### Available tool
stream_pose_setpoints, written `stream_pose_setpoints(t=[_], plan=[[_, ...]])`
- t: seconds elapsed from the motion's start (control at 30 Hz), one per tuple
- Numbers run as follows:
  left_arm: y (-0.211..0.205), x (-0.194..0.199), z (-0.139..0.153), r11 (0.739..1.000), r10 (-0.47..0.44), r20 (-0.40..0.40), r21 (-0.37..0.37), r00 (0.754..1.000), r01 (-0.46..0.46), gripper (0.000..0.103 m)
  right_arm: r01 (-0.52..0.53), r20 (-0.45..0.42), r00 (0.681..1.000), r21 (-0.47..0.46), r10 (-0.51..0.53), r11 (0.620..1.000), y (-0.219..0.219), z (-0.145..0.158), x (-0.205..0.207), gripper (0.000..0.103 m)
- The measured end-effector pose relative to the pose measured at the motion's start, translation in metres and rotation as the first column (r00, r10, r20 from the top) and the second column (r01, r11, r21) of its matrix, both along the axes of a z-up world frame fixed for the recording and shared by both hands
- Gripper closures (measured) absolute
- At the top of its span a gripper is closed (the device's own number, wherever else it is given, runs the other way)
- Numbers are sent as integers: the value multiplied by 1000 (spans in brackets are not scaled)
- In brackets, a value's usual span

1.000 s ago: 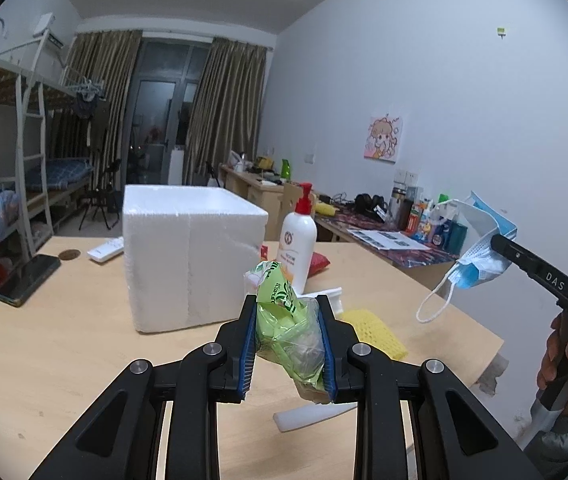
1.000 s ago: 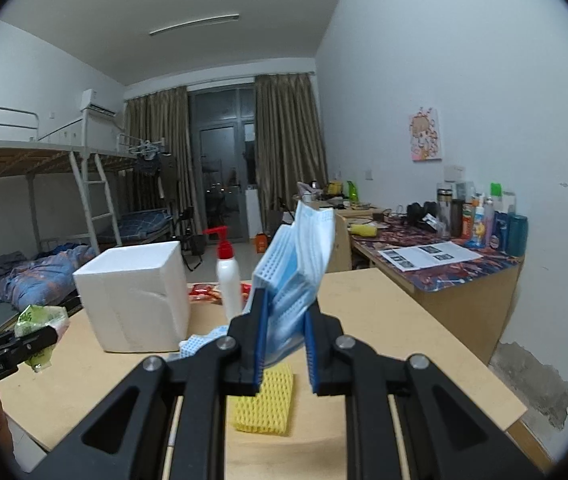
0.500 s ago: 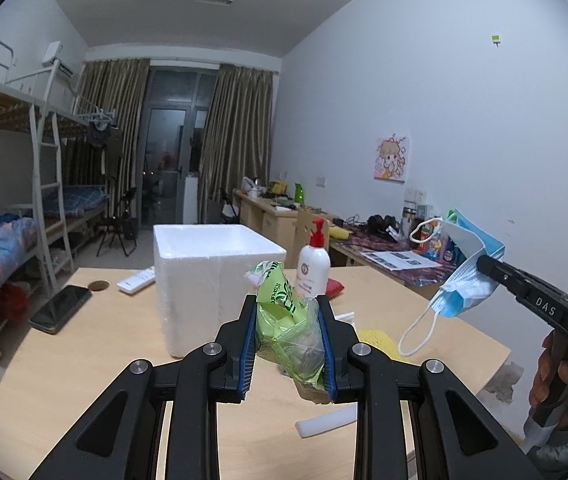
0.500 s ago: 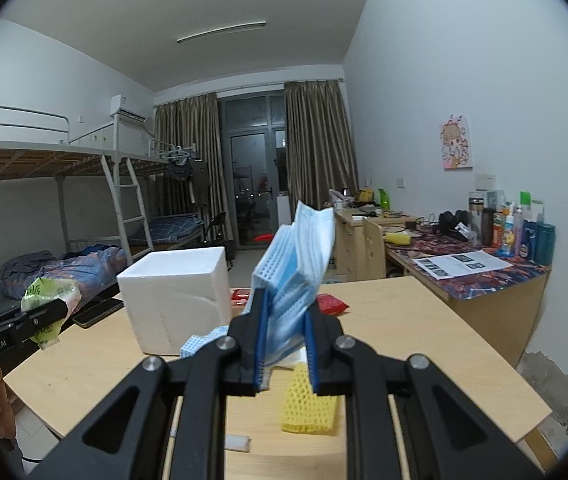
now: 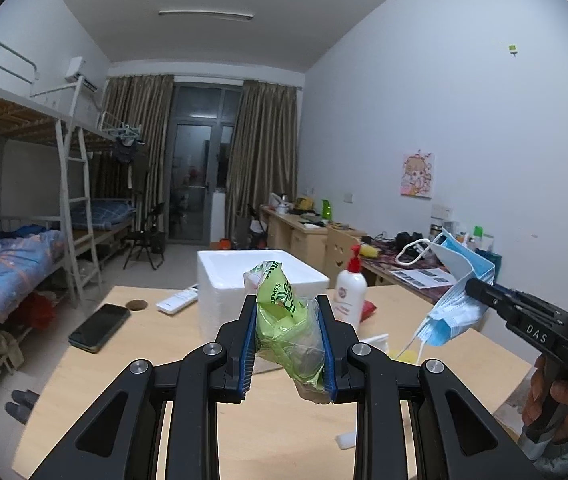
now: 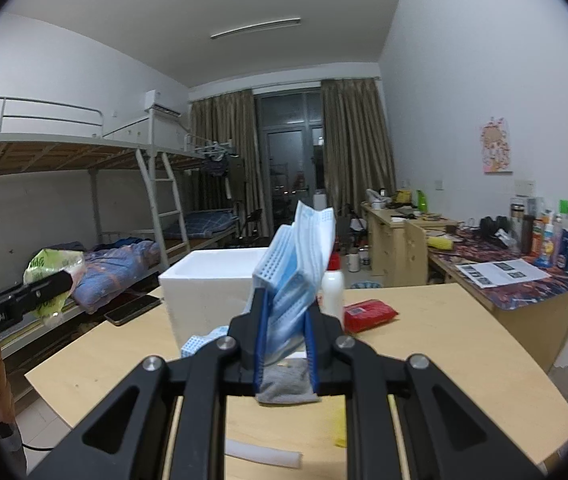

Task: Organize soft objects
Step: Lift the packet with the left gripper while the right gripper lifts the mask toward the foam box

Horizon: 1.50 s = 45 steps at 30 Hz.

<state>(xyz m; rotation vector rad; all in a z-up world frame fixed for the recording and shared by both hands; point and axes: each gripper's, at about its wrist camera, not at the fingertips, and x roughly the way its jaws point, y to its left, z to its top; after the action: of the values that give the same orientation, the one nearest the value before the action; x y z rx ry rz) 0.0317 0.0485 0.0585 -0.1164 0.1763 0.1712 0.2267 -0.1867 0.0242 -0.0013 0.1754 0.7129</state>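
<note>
Air surrounds both loads, each raised clear of the wooden tabletop [image 5: 83, 372]. Nearest in the left wrist view, the left gripper [image 5: 287, 346] is clamped on a crumpled green plastic bag [image 5: 284, 320], which bulges above and sags below the blue pads; what the bag holds cannot be made out. Nearest in the right wrist view, the right gripper [image 6: 286, 338] pinches a bundle of blue face masks [image 6: 300, 256] standing up from its fingers, ear loops dangling in the left view [image 5: 458, 292]. Just under those fingers a grey cloth [image 6: 286, 386] lies on the tabletop, its far part hidden by the gripper. A yellow mesh piece [image 5: 406, 356] peeks out past the left gripper's right finger, mostly cut off, and a white tube [image 6: 261, 454] lies near the front edge.

Farther on, a white foam box [image 5: 223, 292] stands mid-tabletop, open-topped; its inside is not visible from either camera. Just beside it stands a pump bottle [image 5: 351, 292], partly masked in the right view, with a red packet [image 6: 368, 314] next to it. Bare wood stretches to the right of the packet up to the tabletop's right edge. On the left side lie a dark phone [image 5: 99, 327] and a white remote [image 5: 177, 300], both near the edge facing the bunk bed [image 5: 15, 264].
</note>
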Motion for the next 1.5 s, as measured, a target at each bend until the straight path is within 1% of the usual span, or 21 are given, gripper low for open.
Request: stream_pose_setpoints(t=[0.2,0.43,0.73,0.97,1.07,1.5], plan=[[17,9,9,999,39,-17,-7,999,-39,74,-62,-10,998,-6,62,998,23,3,8,83],[33,24,19,998,59,-15,-9,998,-59,74,-102,-21,995,-22,102,995,43,8,21,83],[46,54,24,999,45,-38,-27,998,-46,74,-127,-38,991,-38,125,991,64,20,39,83],[54,77,36,999,30,-42,-13,999,-31,74,-157,-52,987,-53,154,986,87,28,51,83],[59,87,38,1000,15,-48,-23,999,-16,75,-163,-43,986,-64,160,985,94,32,53,83],[86,140,57,1000,4,-60,-16,998,-5,75,-167,-15,986,-110,166,980,122,47,78,83]])
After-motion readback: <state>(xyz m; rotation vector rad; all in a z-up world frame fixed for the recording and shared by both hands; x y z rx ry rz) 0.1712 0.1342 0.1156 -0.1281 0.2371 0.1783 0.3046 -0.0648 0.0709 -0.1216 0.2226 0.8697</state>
